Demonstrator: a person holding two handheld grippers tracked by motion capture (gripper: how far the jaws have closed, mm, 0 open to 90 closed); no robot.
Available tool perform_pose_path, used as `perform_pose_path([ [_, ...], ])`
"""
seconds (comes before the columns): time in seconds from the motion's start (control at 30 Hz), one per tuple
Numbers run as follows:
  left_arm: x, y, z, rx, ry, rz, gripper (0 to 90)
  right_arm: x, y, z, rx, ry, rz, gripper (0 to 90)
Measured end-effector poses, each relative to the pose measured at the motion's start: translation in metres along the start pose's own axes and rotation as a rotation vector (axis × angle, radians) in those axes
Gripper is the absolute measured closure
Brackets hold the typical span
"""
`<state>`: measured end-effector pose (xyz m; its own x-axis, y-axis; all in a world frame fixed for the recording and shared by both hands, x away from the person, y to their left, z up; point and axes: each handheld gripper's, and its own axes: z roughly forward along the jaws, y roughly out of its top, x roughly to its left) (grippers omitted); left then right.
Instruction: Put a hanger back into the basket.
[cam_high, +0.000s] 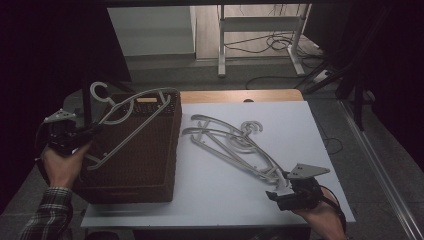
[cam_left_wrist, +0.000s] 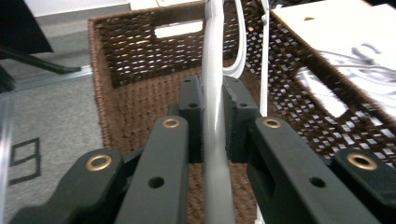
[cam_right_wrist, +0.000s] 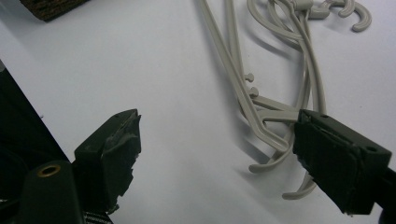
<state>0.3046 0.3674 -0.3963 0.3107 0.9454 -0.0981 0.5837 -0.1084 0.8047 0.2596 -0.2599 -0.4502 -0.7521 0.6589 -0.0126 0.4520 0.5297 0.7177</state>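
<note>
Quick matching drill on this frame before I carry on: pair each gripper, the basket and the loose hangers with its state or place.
1 left gripper
2 right gripper
3 wicker basket
4 loose hangers

a open, at the hangers' end
b lying on the white tabletop
c shut on a hanger
d on the table's left side

Pairs: 1-c, 2-a, 3-d, 4-b

At the lower left of the high view, a plaid sleeve (cam_high: 46, 215) covers the forearm behind the left gripper (cam_high: 90, 132), a black body topped by a grey three-cornered plate. The right gripper (cam_high: 276, 190), lower right, carries the same plate. Up close, the black fingers (cam_left_wrist: 191, 116) show brass-ringed rivet holes; the right fingers (cam_right_wrist: 119, 140) have worn, rough pads.
</note>
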Motion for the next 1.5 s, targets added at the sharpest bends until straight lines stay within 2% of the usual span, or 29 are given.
perform_pose_path([
  [0.1,0.003,-0.005,0.004,0.003,0.015,0.007,81.2,0.0,0.0,0.001,0.005,0.004,0.002,15.8],
  [0.2,0.005,-0.011,0.008,0.001,0.003,0.001,81.2,0.0,-0.001,0.002,0.011,0.002,-0.004,15.9],
  [0.53,0.001,-0.026,0.022,0.019,0.019,0.021,81.1,0.002,-0.001,0.004,0.024,0.012,-0.008,16.6],
  [0.63,-0.002,-0.025,0.024,0.026,0.022,0.032,81.0,0.002,-0.001,0.005,0.028,0.013,-0.008,16.6],
  [0.77,-0.003,-0.026,0.026,0.033,0.027,0.028,80.9,0.002,0.0,0.006,0.029,0.015,-0.011,16.7],
  [0.93,-0.004,-0.026,0.027,0.057,0.029,0.026,80.6,0.002,-0.001,0.007,0.035,0.02,-0.014,16.7],
  [0.97,-0.007,-0.026,0.029,0.075,0.039,0.044,80.4,0.002,-0.001,0.007,0.036,0.019,-0.014,16.7],
  [1.0,-0.007,-0.026,0.029,0.075,0.039,0.044,80.1,0.002,-0.001,0.007,0.036,0.02,-0.014,16.7],
  [1.03,-0.012,-0.026,0.034,0.126,0.049,0.082,79.6,0.002,-0.001,0.007,0.036,0.021,-0.013,16.7],
  [1.07,-0.015,-0.026,0.036,0.128,0.078,0.098,78.2,0.002,-0.001,0.007,0.038,0.02,-0.015,16.7],
  [1.1,-0.016,-0.026,0.035,0.109,0.091,0.108,71.8,0.002,-0.001,0.007,0.038,0.02,-0.015,16.7],
  [1.17,-0.014,-0.025,0.034,0.093,0.059,0.072,61.6,0.002,-0.001,0.007,0.039,0.022,-0.015,16.7],
  [1.27,-0.015,-0.026,0.034,0.097,0.07,0.077,56.5,0.002,-0.002,0.007,0.041,0.021,-0.017,16.7],
  [1.33,-0.016,-0.026,0.033,0.101,0.058,0.079,50.2,0.001,-0.002,0.007,0.039,0.02,-0.016,16.7],
  [1.43,-0.02,-0.026,0.029,0.066,0.015,0.053,42.8,0.001,-0.002,0.007,0.04,0.02,-0.011,16.8],
  [1.5,-0.021,-0.027,0.027,0.051,0.009,0.05,38.3,0.0,-0.002,0.007,0.039,0.021,-0.012,16.9],
])
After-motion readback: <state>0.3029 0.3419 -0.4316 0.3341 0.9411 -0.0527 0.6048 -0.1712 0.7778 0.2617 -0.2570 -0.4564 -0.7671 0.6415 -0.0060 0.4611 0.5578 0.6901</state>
